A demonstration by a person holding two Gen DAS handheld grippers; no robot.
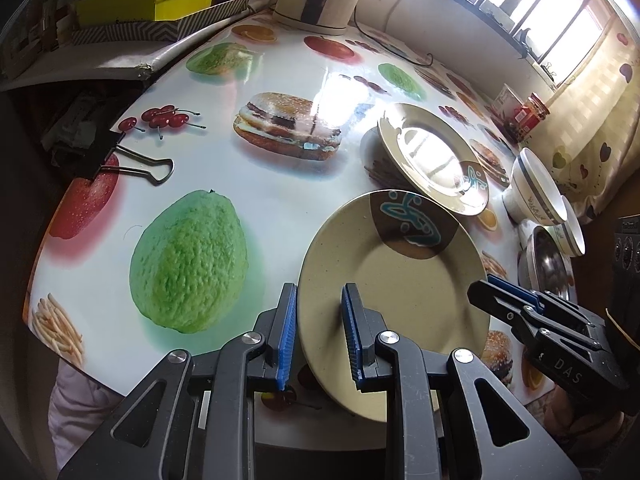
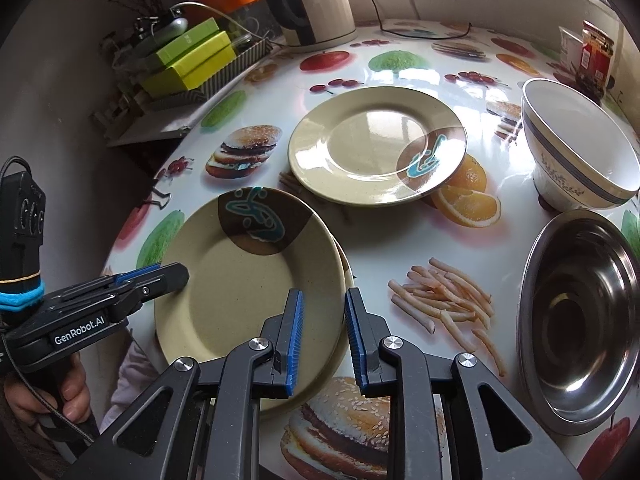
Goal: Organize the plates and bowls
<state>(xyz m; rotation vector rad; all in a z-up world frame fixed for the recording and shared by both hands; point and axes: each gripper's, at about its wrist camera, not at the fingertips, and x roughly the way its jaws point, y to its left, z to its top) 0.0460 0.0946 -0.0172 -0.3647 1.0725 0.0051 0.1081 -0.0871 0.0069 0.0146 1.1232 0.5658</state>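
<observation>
A beige plate (image 1: 400, 280) with a brown-and-teal patch lies at the table's near edge; in the right wrist view (image 2: 240, 280) it sits on another like it. My left gripper (image 1: 319, 334) is open with its jaws on either side of the plate's left rim; it shows in the right wrist view (image 2: 164, 274). My right gripper (image 2: 322, 336) is open astride the plate's right rim; it shows in the left wrist view (image 1: 496, 290). A second beige plate (image 2: 376, 152) lies farther back. A white bowl (image 2: 580, 148) and a steel bowl (image 2: 580, 320) stand at the right.
The table (image 1: 224, 184) has a glossy food-print cover. An electric kettle (image 2: 316, 0) with its cord stands at the back. Green boxes (image 2: 192, 60) sit on a side shelf at the left. A jar (image 2: 596, 52) is at the back right. A binder clip (image 1: 132, 164) lies at the left edge.
</observation>
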